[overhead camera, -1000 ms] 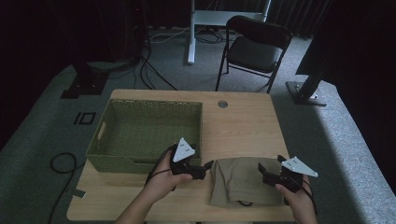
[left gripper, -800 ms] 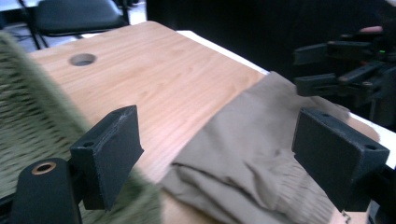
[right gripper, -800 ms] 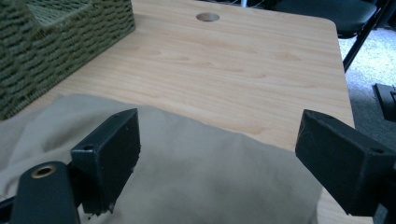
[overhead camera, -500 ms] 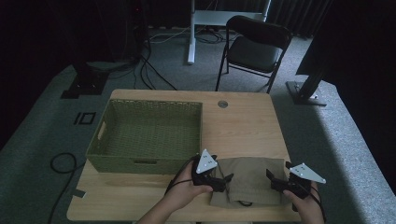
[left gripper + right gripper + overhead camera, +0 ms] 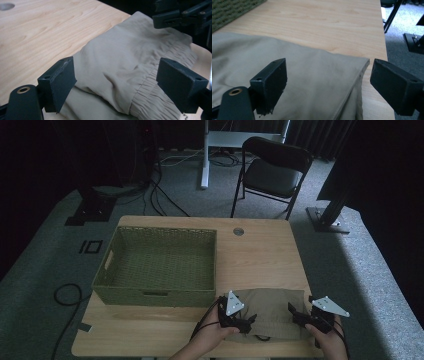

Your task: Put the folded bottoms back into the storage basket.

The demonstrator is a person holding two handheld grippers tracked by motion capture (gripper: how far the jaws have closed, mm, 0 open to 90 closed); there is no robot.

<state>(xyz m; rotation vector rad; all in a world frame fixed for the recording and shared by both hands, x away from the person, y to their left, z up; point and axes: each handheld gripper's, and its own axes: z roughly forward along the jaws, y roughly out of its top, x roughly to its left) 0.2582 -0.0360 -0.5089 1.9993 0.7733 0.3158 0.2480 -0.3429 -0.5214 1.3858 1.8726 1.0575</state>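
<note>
A folded khaki garment (image 5: 272,312) with an elastic waistband lies at the front right of the wooden table (image 5: 260,260). My left gripper (image 5: 247,322) is at its front left corner, open, its jaws straddling the folded cloth (image 5: 120,72). My right gripper (image 5: 296,312) is at the garment's front right corner, open, with the cloth's corner (image 5: 317,82) between its jaws. The left gripper view has the right gripper (image 5: 185,17) at its upper right, beyond the waistband.
A green woven basket (image 5: 160,265) stands on the table's left half, just behind the left gripper. A cable hole (image 5: 238,231) is near the table's far edge. A folding chair (image 5: 272,172) stands behind the table. The table's right edge (image 5: 384,50) is close to the right gripper.
Both grippers moved toward the table's front edge. The left one travelled right from the basket's front onto the garment's left corner. The right one closed in on the right corner.
</note>
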